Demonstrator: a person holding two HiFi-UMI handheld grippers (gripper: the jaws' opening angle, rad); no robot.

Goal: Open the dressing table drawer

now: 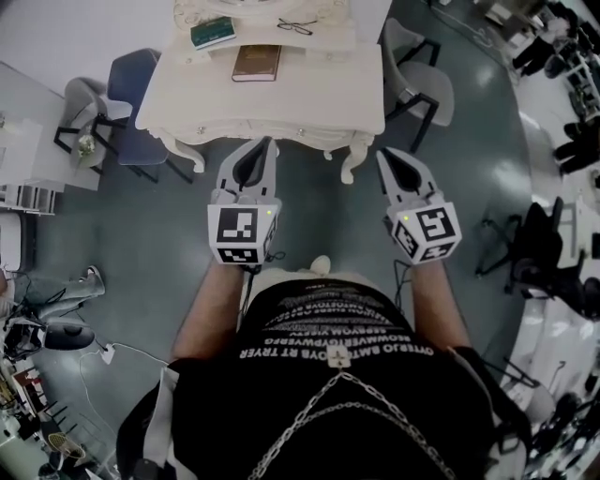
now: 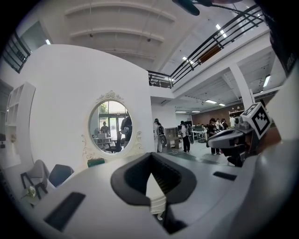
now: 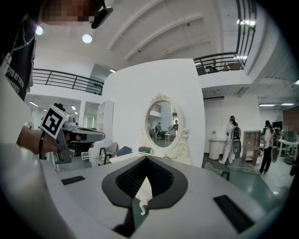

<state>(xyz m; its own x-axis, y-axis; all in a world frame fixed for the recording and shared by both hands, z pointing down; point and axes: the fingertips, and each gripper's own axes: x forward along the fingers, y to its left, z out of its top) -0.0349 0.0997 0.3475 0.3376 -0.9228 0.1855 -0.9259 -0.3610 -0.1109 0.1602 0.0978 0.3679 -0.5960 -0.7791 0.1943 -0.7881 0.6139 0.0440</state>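
The white dressing table with carved legs (image 1: pixel 309 94) stands just ahead of the person. Its drawer should sit in the carved front panel (image 1: pixel 281 134) under the tabletop edge, but no handle is visible from above. The left tool (image 1: pixel 266 146) and the right tool (image 1: pixel 385 157) are both held in the air and appear short of that front. Each has its two jaws pressed together with nothing between them.

The step in hand, as I judge it, is the approach. To do it well, one tool should come low enough to face the panel, open its jaws before arriving, and take the handle at its middle. The pull should then go straight back and level, so that the drawer does not jam. A brown hardcover book (image 1: pixel 256 62) and black-framed glasses (image 1: pixel 296 26) lie on the tabletop, and a gentle pull will keep them from sliding.
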